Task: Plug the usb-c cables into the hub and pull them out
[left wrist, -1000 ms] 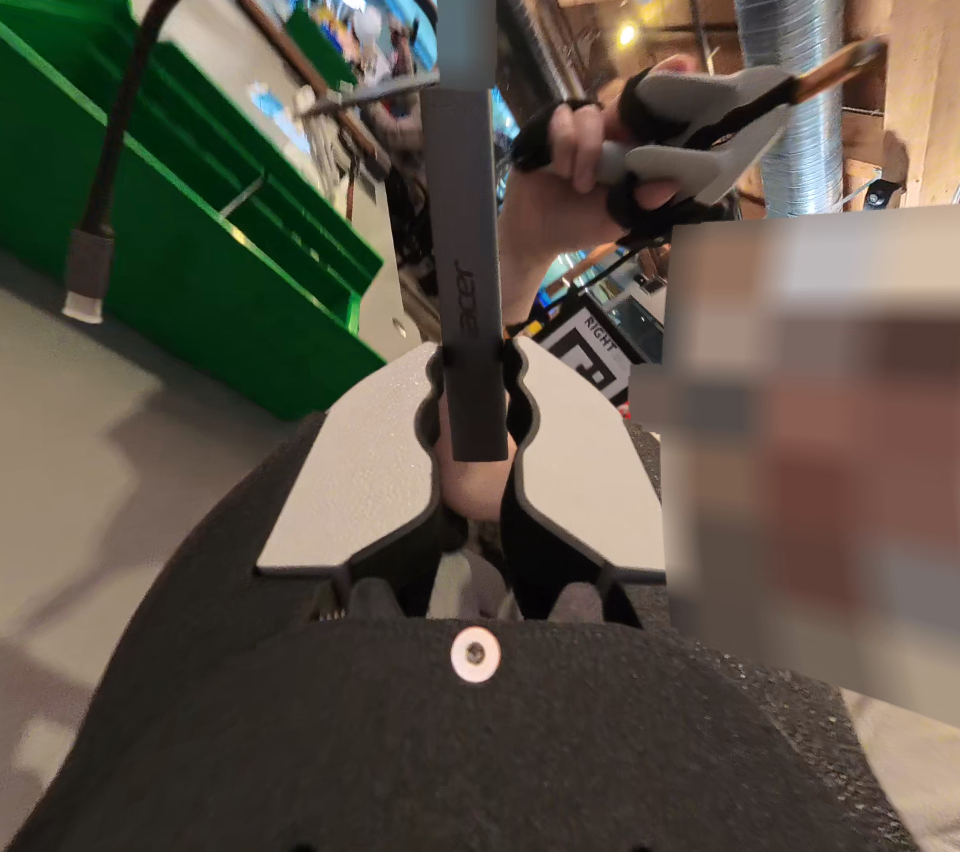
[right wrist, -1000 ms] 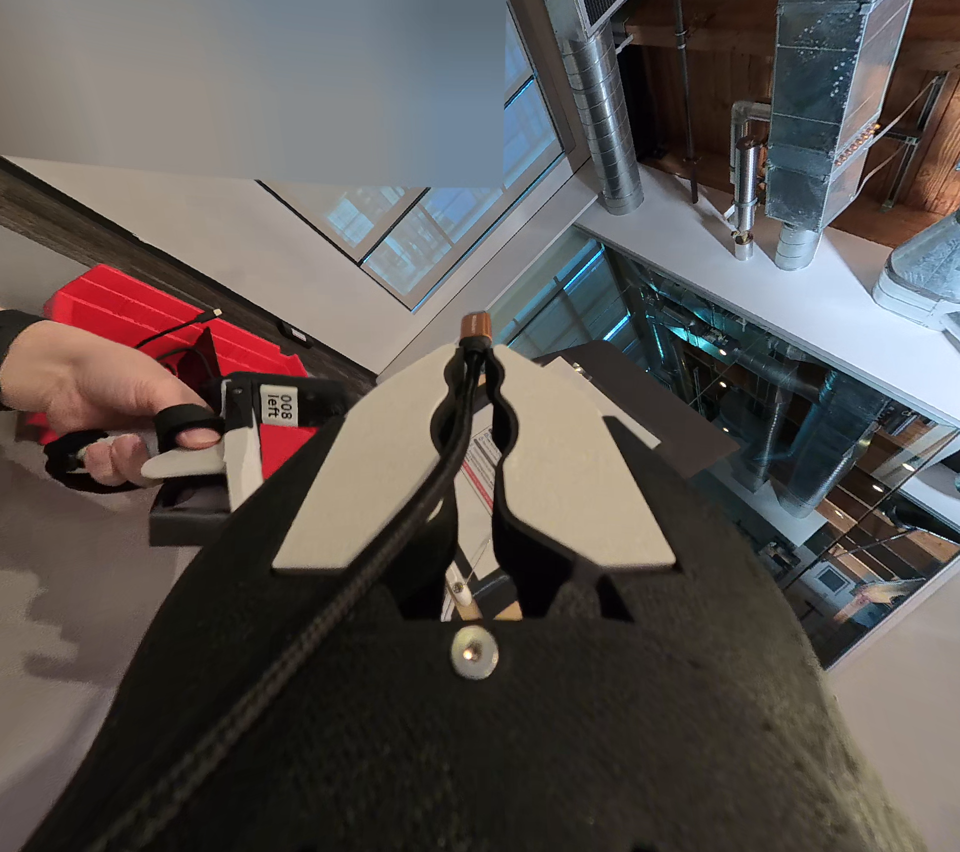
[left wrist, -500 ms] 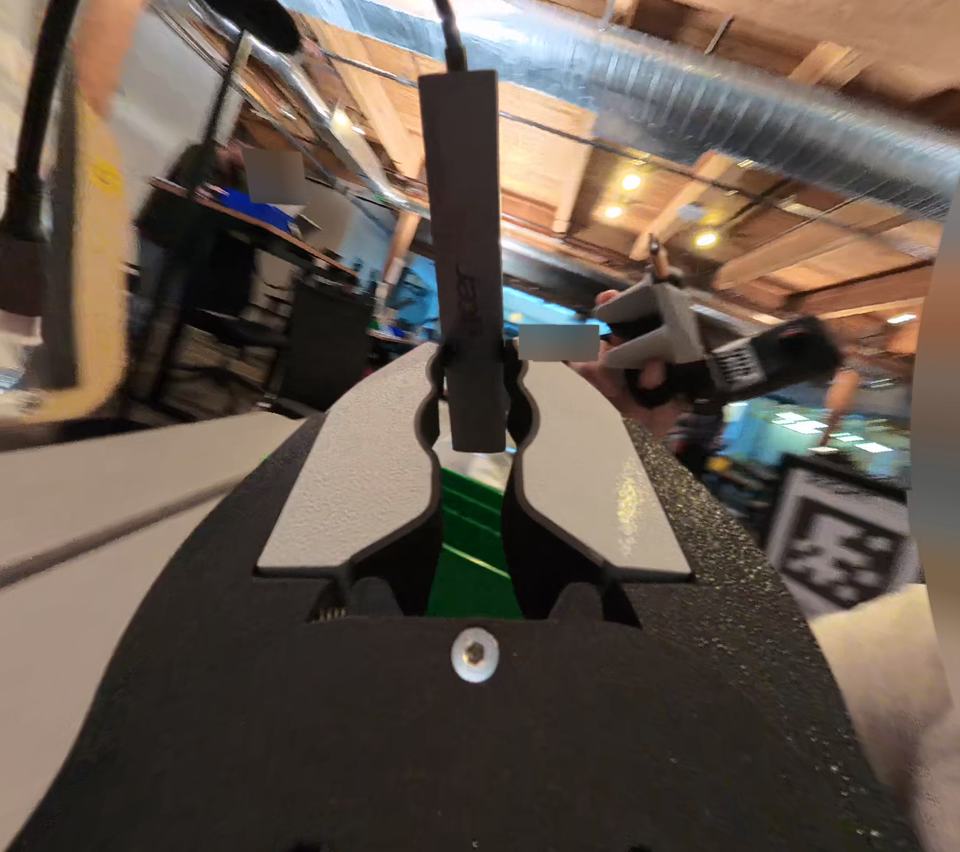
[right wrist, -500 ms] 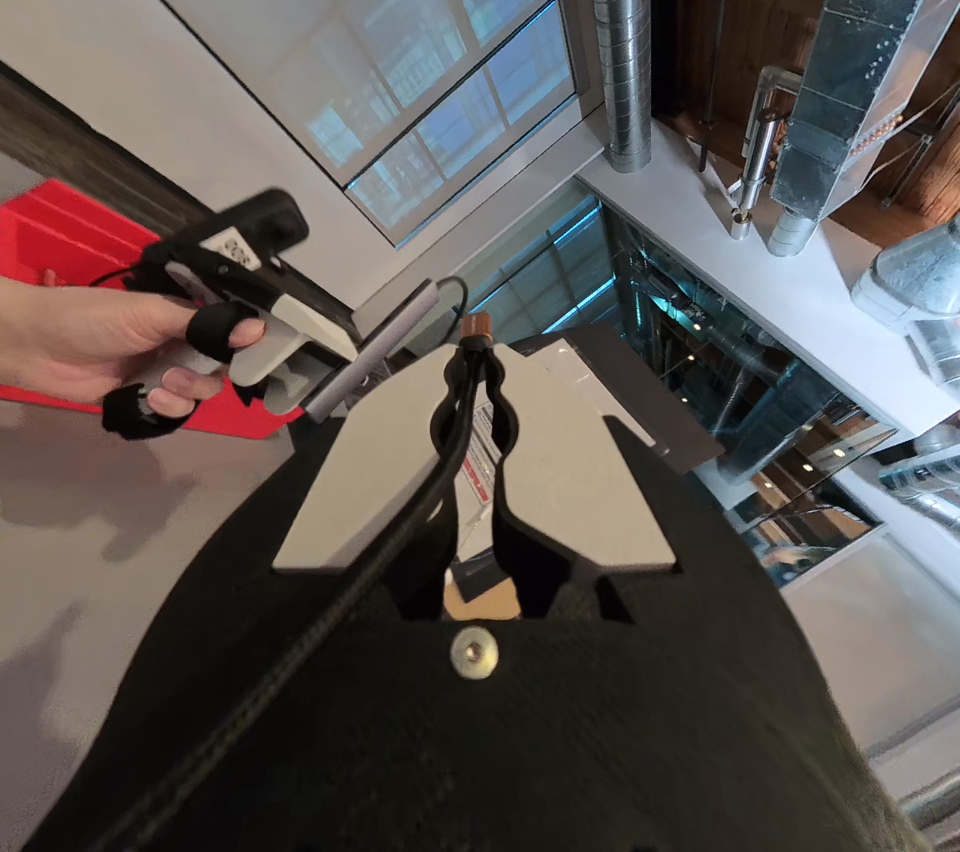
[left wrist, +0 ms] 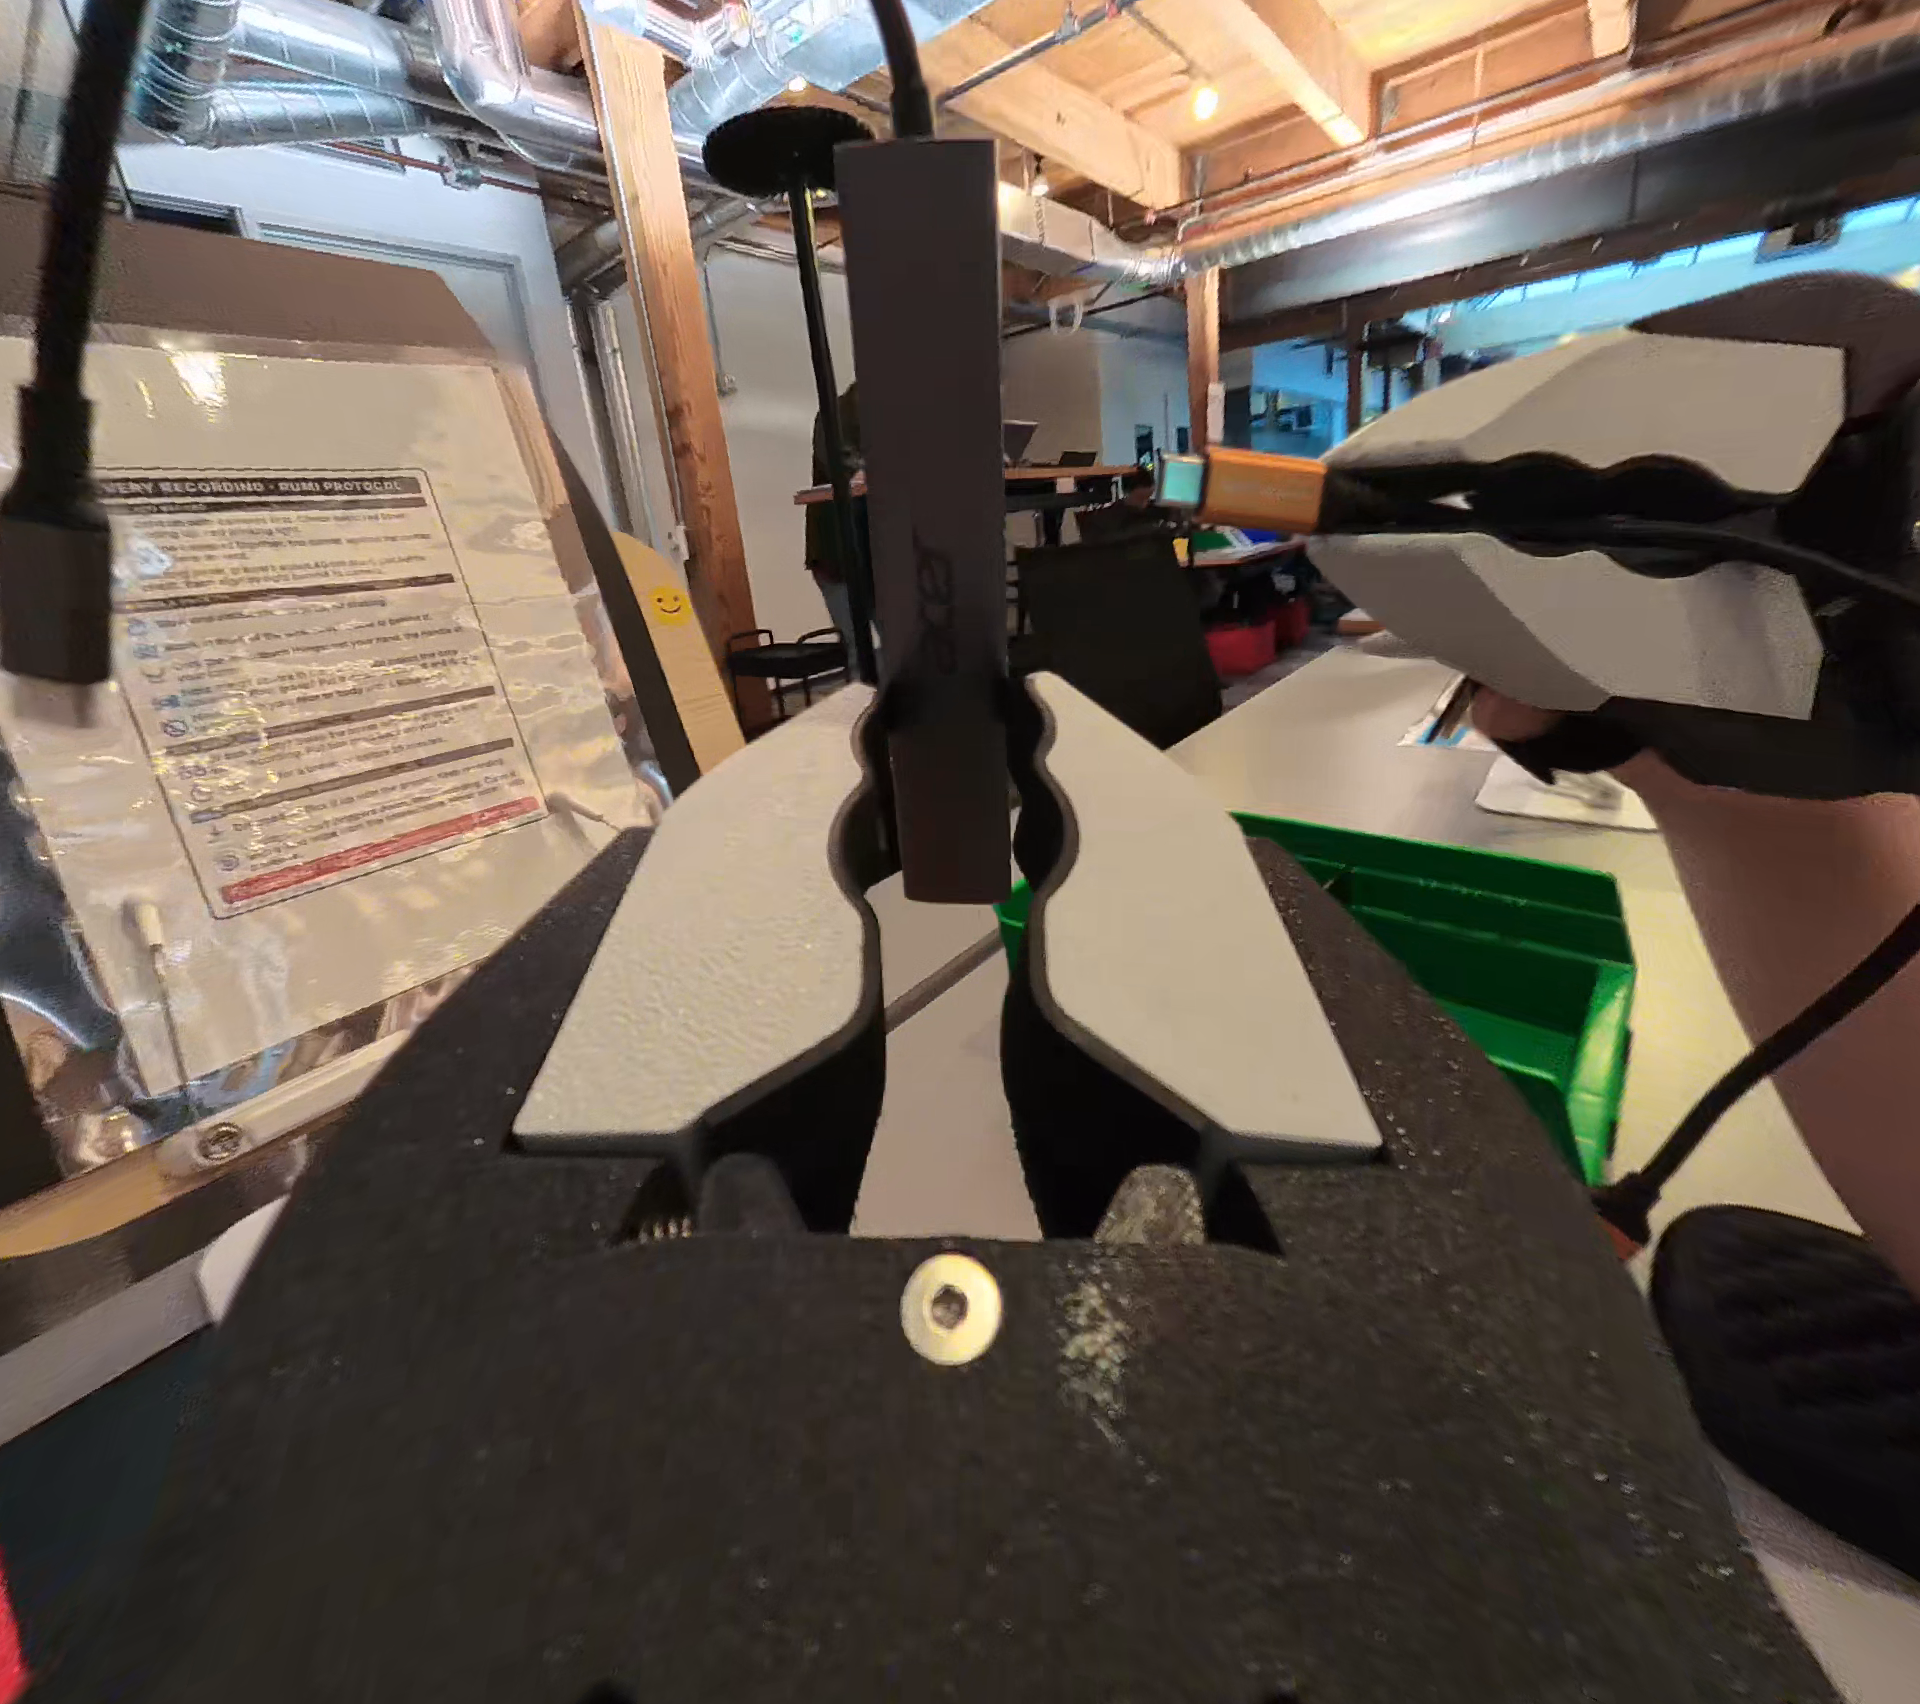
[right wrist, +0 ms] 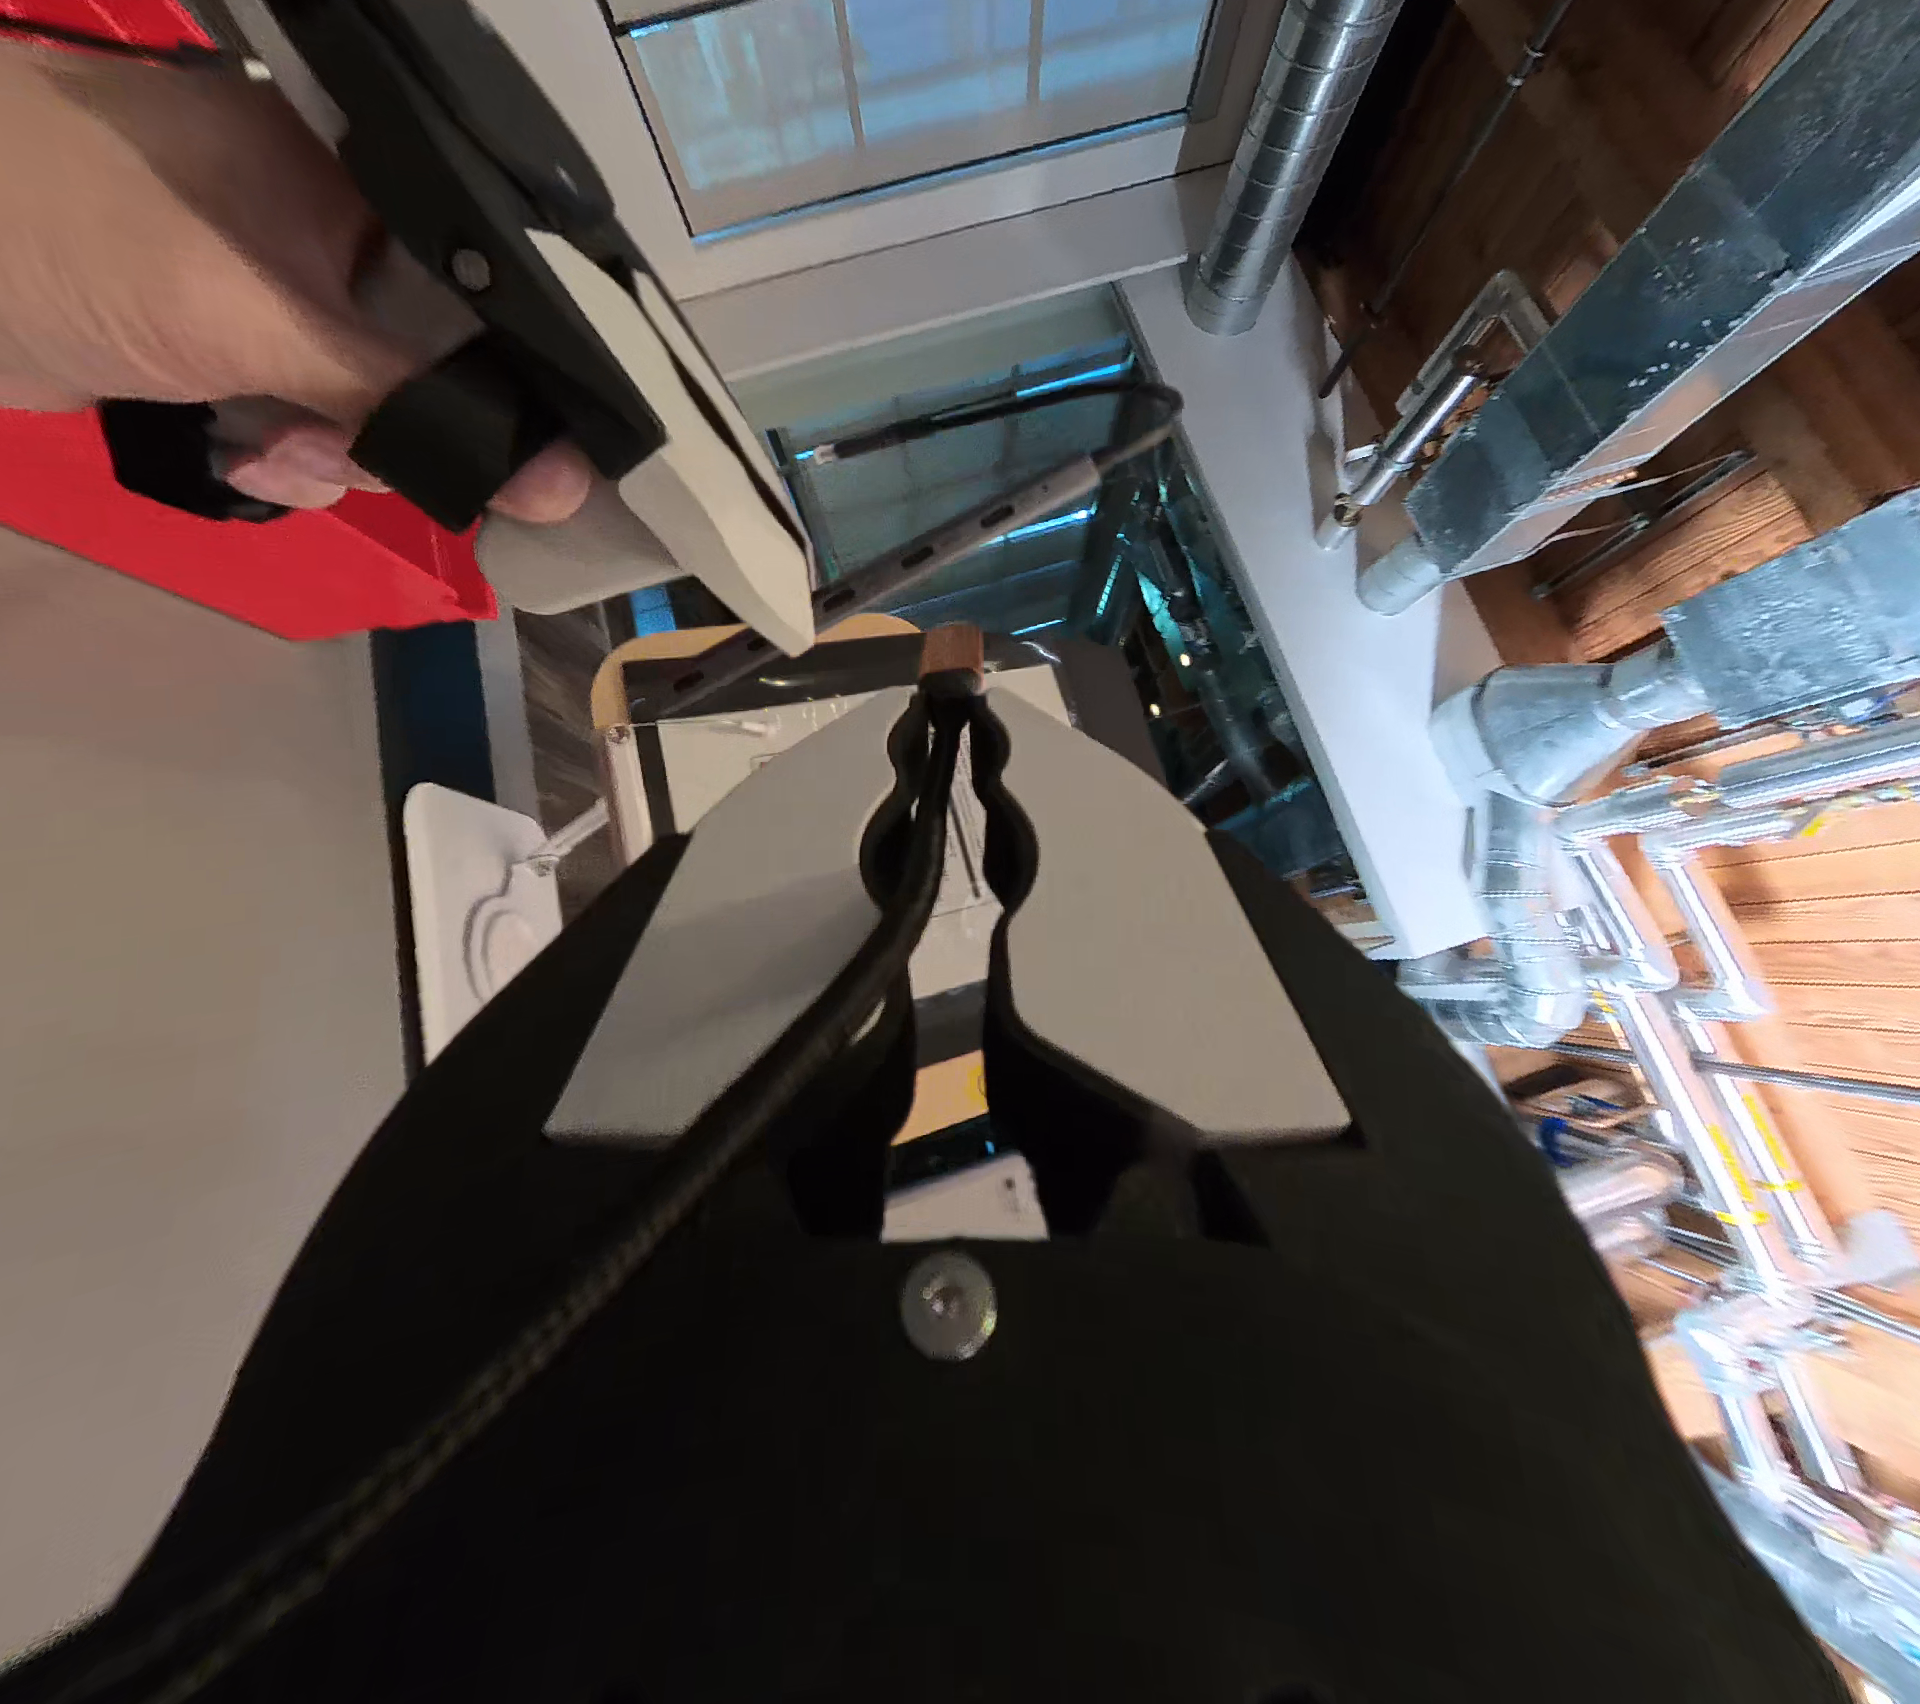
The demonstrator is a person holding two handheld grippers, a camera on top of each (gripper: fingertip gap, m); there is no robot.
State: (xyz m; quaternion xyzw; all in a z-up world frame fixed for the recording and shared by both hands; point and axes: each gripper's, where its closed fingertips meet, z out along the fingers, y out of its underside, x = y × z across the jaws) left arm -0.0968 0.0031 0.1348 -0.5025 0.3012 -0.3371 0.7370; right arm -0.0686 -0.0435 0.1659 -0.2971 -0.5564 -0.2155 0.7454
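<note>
One upright hub [left wrist: 923,449], plug [left wrist: 1247,491] sideways.

Each claw [left wrist: 943,719] has pale grey fingers [left wrist: 727,948] on rough black housing (one silver screw [left wrist: 950,1309]).

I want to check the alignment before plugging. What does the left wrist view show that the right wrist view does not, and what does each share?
Only the left wrist view shows the metal tip of the orange plug pointing at the hub with a gap between them, the hub's own cable end hanging loose, and the green bin.

Only the right wrist view shows the row of ports along the hub's edge, and the red bin.

Both show the left tool shut on the hub and the right tool shut on the plug's cable.
</note>
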